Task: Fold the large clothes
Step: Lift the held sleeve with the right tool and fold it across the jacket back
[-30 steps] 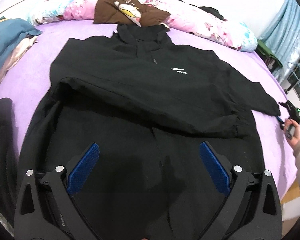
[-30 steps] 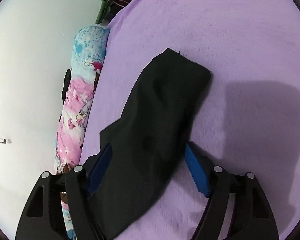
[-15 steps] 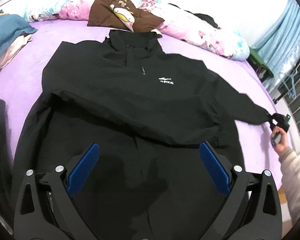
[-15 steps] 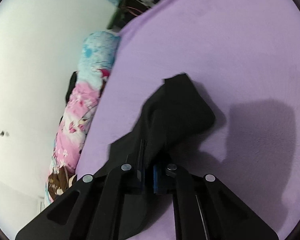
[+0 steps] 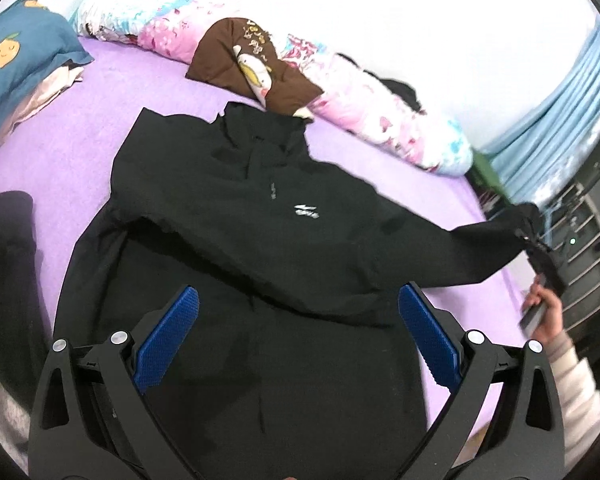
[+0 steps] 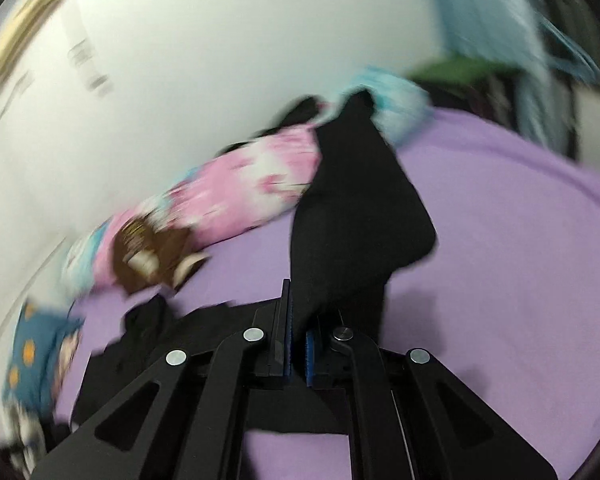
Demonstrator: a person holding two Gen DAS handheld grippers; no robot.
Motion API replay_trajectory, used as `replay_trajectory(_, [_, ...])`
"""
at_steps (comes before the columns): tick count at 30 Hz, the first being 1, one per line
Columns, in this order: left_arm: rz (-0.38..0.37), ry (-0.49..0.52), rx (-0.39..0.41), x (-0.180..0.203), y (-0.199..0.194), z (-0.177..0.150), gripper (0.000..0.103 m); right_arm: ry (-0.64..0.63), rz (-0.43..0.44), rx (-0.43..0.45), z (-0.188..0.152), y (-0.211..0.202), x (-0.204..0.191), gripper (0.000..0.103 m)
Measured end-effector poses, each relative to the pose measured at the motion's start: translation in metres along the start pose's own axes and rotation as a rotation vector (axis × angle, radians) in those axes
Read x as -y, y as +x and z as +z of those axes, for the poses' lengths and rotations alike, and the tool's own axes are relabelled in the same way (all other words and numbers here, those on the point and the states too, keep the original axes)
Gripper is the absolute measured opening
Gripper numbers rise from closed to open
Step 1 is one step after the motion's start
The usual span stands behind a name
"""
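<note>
A large black jacket (image 5: 260,216) with a small white chest logo lies spread front-up on the purple bed (image 5: 100,92). My left gripper (image 5: 296,332) hangs open above the jacket's lower half, nothing between its blue pads. The jacket's right sleeve (image 5: 480,248) is lifted off the bed at the right, stretched toward my right gripper (image 5: 540,252), held in a hand. In the blurred right wrist view my right gripper (image 6: 298,344) is shut on the black sleeve (image 6: 352,208), whose cuff end stands up in front of the camera.
A pink and blue floral bolster (image 5: 364,108) and a brown cushion (image 5: 256,64) lie along the far side of the bed. A blue pillow (image 5: 16,64) sits at the far left, a dark garment (image 5: 8,264) at the left edge. Blue curtains (image 5: 560,120) and a rack (image 5: 588,216) stand on the right.
My right gripper closed on the sleeve end, then rose and rolled, lifting the sleeve off the bed. My left gripper moved up, staying open, so more of the jacket shows.
</note>
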State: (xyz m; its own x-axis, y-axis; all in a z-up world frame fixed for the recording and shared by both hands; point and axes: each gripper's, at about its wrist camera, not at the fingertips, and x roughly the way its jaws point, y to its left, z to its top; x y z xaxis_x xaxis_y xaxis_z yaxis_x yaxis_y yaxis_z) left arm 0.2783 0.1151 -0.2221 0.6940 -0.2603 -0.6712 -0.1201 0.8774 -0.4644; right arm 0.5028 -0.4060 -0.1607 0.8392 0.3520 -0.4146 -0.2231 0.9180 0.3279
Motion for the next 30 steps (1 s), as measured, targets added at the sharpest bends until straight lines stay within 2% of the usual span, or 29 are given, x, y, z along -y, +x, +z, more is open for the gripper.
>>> replay_trajectory(3, [-0.058, -0.031, 0.005, 0.001, -0.021, 0.009, 0.097, -0.129, 0.069, -0.001, -0.009, -0.025, -0.072, 0.004])
replay_trajectory(6, [-0.142, -0.082, 0.008, 0.001, -0.045, 0.024, 0.097, -0.197, 0.141, -0.014, -0.019, -0.041, -0.131, 0.004])
replay_trajectory(8, [-0.219, -0.122, -0.013, 0.001, -0.054, 0.031, 0.097, -0.235, 0.164, -0.024, -0.025, -0.047, -0.165, 0.004])
replay_trajectory(9, [-0.296, -0.160, -0.039, 0.001, -0.056, 0.037, 0.097, -0.261, 0.171, -0.023, -0.028, -0.049, -0.181, 0.004])
replay_trajectory(10, [-0.334, -0.178, -0.058, 0.002, -0.058, 0.041, 0.097, -0.282, 0.188, -0.019, -0.032, -0.052, -0.200, 0.004])
replay_trajectory(12, [-0.373, -0.212, -0.076, 0.006, -0.064, 0.051, 0.097, -0.289, 0.214, -0.019, -0.035, -0.053, -0.224, 0.004])
replay_trajectory(15, [-0.478, -0.259, -0.098, 0.014, -0.072, 0.069, 0.097, -0.324, 0.231, -0.016, -0.044, -0.056, -0.262, 0.004])
replay_trajectory(21, [-0.576, -0.302, -0.124, 0.034, -0.081, 0.113, 0.097, -0.378, 0.256, -0.004, -0.065, -0.059, -0.319, 0.004])
replay_trajectory(25, [-0.592, -0.361, -0.177, 0.035, -0.075, 0.145, 0.097, -0.425, 0.250, 0.004, -0.081, -0.059, -0.353, 0.004])
replay_trajectory(30, [-0.589, -0.443, -0.217, 0.026, -0.052, 0.168, 0.097, -0.523, 0.231, -0.002, -0.110, -0.050, -0.393, 0.004])
